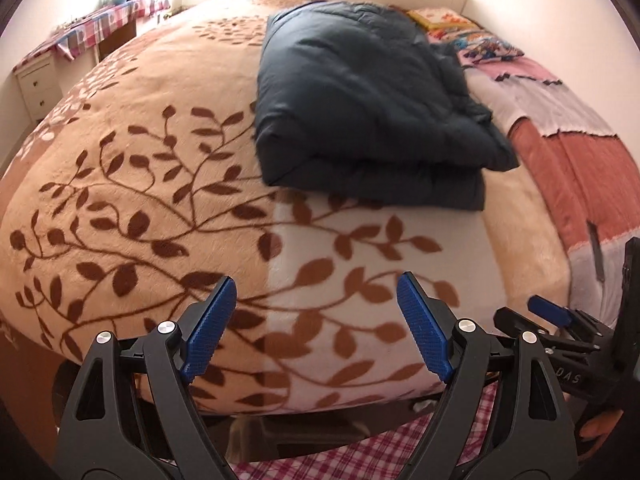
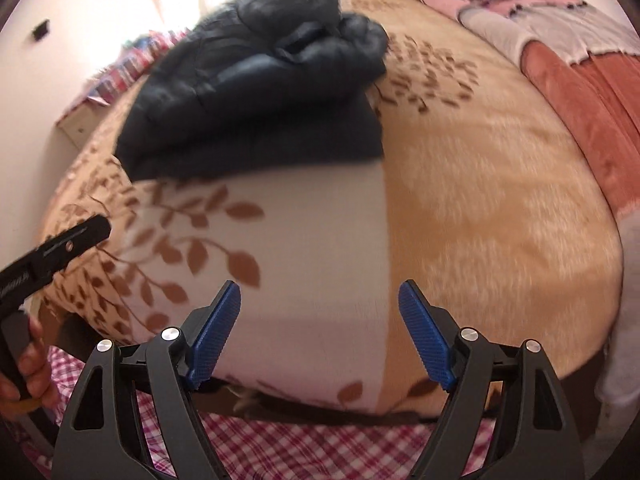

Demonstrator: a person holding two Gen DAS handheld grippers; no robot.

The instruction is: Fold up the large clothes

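Note:
A dark blue padded jacket (image 1: 360,108) lies folded into a thick bundle on the bed, far from both grippers. It also shows in the right wrist view (image 2: 256,92), blurred. My left gripper (image 1: 316,284) is open and empty, held near the foot edge of the bed. My right gripper (image 2: 320,288) is open and empty, also at the foot edge. The right gripper shows in the left wrist view (image 1: 560,320) at the lower right. The left gripper's body shows in the right wrist view (image 2: 56,248) at the left, held by a hand.
The bed is covered by a beige blanket (image 1: 140,168) with brown leaf print. Pink, grey and rust blankets (image 1: 560,136) lie along the right side. A desk with a chequered cloth (image 1: 100,28) and white drawers (image 1: 38,84) stand at the far left. A chequered sheet (image 2: 320,440) hangs below.

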